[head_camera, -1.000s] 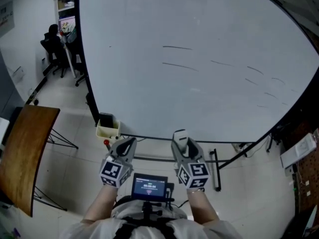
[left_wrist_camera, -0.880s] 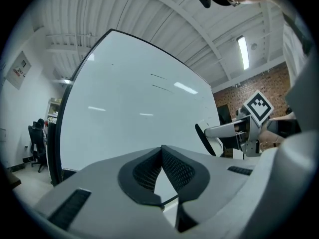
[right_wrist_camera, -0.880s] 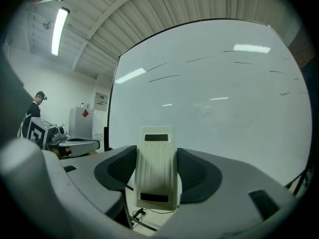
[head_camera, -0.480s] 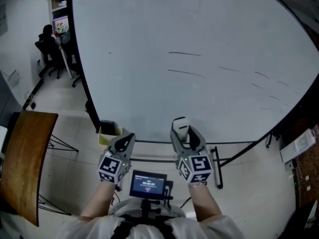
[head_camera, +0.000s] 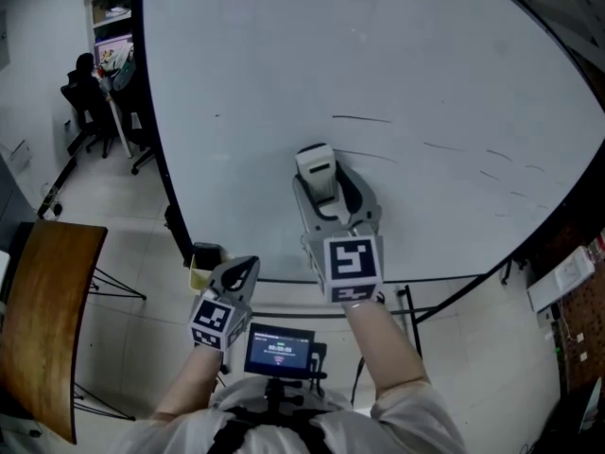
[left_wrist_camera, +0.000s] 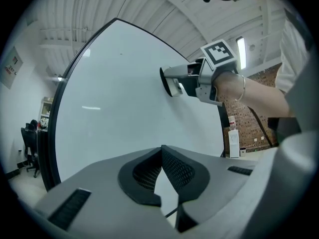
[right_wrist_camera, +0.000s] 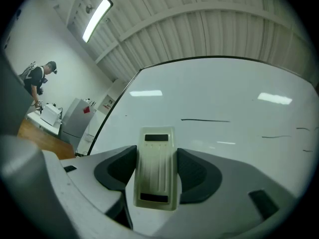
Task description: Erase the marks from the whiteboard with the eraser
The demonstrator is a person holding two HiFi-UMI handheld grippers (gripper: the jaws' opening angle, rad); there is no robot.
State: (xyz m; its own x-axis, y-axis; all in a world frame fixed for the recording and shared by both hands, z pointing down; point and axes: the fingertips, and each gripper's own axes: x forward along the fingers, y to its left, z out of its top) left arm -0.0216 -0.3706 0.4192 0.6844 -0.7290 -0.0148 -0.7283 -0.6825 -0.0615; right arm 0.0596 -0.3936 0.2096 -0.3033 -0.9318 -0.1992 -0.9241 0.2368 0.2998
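A large whiteboard [head_camera: 284, 64] fills the head view, with several thin dark marks [head_camera: 361, 118] across its middle and right. My right gripper [head_camera: 326, 187] is raised in front of the board, shut on a cream eraser [head_camera: 316, 169], which sits just left of and below the nearest marks. In the right gripper view the eraser [right_wrist_camera: 157, 168] stands between the jaws with a dark line [right_wrist_camera: 205, 120] above it. My left gripper [head_camera: 238, 274] hangs low near the board's bottom edge, its jaws closed with nothing between them [left_wrist_camera: 162, 151]. The left gripper view shows the right gripper [left_wrist_camera: 172, 81] close to the board, though contact is unclear.
A wooden table [head_camera: 43, 301] stands at the left. A small yellowish bin [head_camera: 201, 258] sits by the board's lower left corner. Black chairs [head_camera: 80, 88] and shelves are at the far left. The board's stand legs [head_camera: 425, 305] reach over the floor at the right.
My right gripper has risen with the eraser from the board's bottom edge up toward the marks. The left gripper has stayed low.
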